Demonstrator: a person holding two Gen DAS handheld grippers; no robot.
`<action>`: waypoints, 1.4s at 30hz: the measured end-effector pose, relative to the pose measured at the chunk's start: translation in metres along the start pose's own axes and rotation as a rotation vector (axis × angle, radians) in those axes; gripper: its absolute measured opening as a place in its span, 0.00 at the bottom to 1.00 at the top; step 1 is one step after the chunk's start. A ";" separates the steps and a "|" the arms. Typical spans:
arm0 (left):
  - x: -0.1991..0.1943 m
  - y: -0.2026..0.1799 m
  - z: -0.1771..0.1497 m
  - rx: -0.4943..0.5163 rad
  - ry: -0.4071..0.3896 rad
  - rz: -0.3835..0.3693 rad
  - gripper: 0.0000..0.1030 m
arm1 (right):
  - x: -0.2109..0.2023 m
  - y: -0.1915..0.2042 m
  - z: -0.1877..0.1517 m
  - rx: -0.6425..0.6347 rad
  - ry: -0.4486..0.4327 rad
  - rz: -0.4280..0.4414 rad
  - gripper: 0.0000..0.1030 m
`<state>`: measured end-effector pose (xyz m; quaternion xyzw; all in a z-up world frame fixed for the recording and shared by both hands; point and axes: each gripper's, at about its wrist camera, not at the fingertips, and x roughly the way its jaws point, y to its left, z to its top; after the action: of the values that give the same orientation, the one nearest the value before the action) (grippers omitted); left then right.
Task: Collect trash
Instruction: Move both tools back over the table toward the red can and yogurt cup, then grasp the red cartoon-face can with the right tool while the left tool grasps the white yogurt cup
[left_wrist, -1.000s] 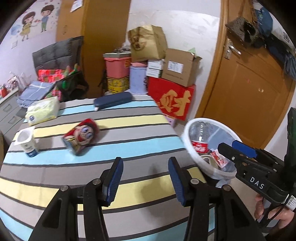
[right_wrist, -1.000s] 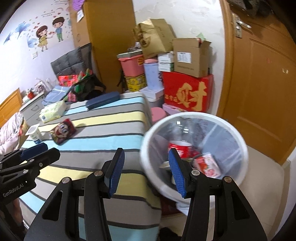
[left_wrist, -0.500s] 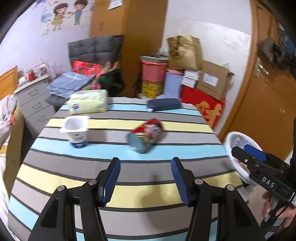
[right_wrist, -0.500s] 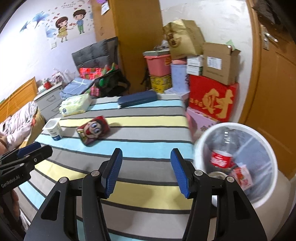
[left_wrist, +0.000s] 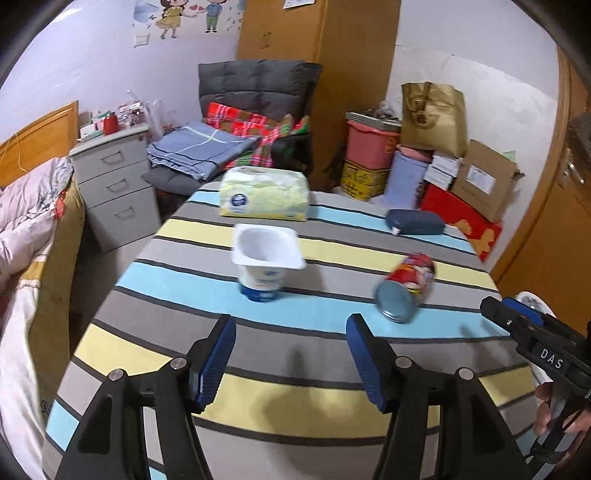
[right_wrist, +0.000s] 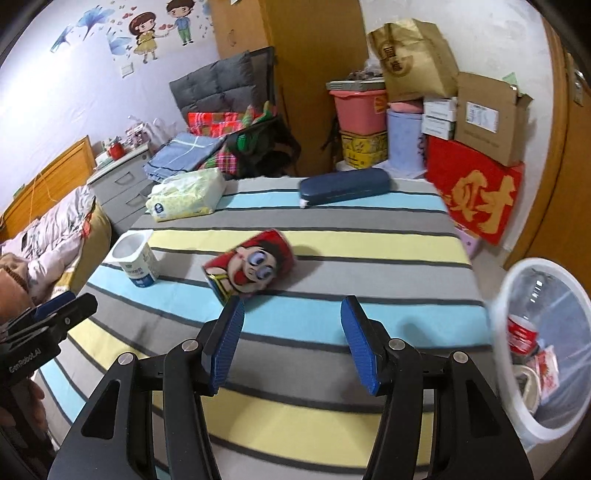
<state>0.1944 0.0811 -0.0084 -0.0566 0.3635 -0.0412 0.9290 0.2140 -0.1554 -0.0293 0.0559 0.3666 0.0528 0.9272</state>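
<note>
Striped table (left_wrist: 332, 369), bin (right_wrist: 532, 428) just off its right edge.

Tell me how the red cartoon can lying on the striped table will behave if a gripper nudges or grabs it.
The can lies on its side on the table, so a sideways nudge will probably roll it. Its round, printed wall looks smooth, so the fingers may slip unless they close squarely across it. Whether it is empty or heavy cannot be told.
</note>
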 end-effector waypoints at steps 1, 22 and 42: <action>0.003 0.006 0.002 -0.012 0.008 0.003 0.61 | 0.004 0.003 0.001 -0.003 0.011 0.004 0.55; 0.065 0.031 0.028 0.021 0.041 -0.016 0.71 | 0.072 0.025 0.032 0.147 0.116 -0.039 0.71; 0.112 0.022 0.035 0.096 0.059 0.037 0.71 | 0.086 0.042 0.024 -0.084 0.207 -0.080 0.71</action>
<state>0.3011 0.0921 -0.0605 -0.0041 0.3891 -0.0430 0.9202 0.2909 -0.1034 -0.0642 -0.0035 0.4598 0.0364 0.8873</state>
